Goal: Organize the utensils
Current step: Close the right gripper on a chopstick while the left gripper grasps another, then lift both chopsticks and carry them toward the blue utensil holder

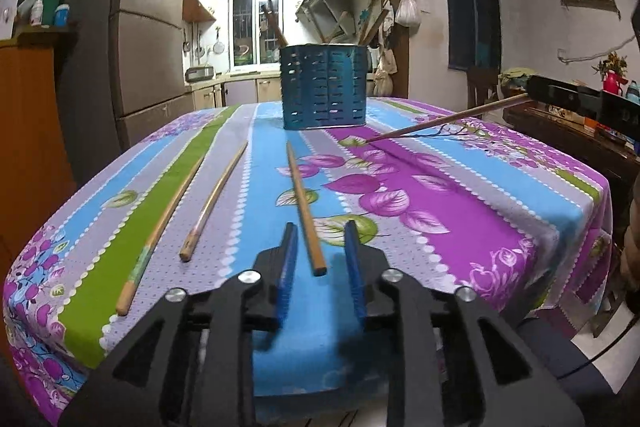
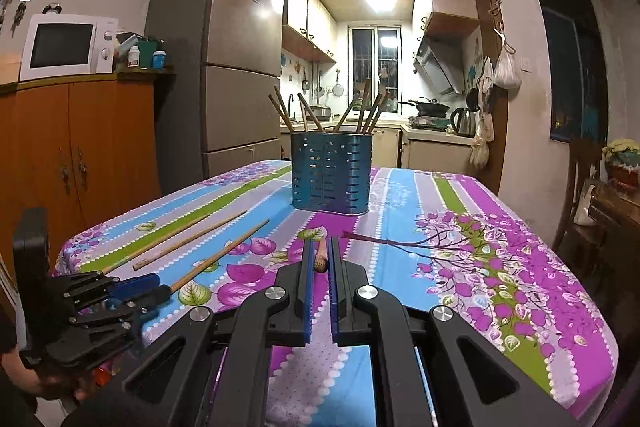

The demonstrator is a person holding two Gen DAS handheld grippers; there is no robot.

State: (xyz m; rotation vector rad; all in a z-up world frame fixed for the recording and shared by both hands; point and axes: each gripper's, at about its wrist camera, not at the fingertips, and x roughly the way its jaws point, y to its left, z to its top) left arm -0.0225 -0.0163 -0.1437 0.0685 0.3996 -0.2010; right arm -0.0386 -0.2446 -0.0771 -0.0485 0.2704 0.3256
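Three loose wooden chopsticks lie on the floral-striped table [image 1: 460,211]; the nearest chopstick [image 1: 305,211] has its thick end between the wide-spread blue pads of the left tool [image 1: 322,239]. The right tool [image 2: 321,253] clamps a fourth wooden chopstick [image 2: 321,258], tip touching the cloth, near the perforated blue metal utensil holder [image 2: 331,173].

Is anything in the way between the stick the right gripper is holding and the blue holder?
Nothing visible. The right gripper is shut on a chopstick, and only bare tablecloth lies between it and the blue holder. The three loose chopsticks lie off to the left, out of that path.
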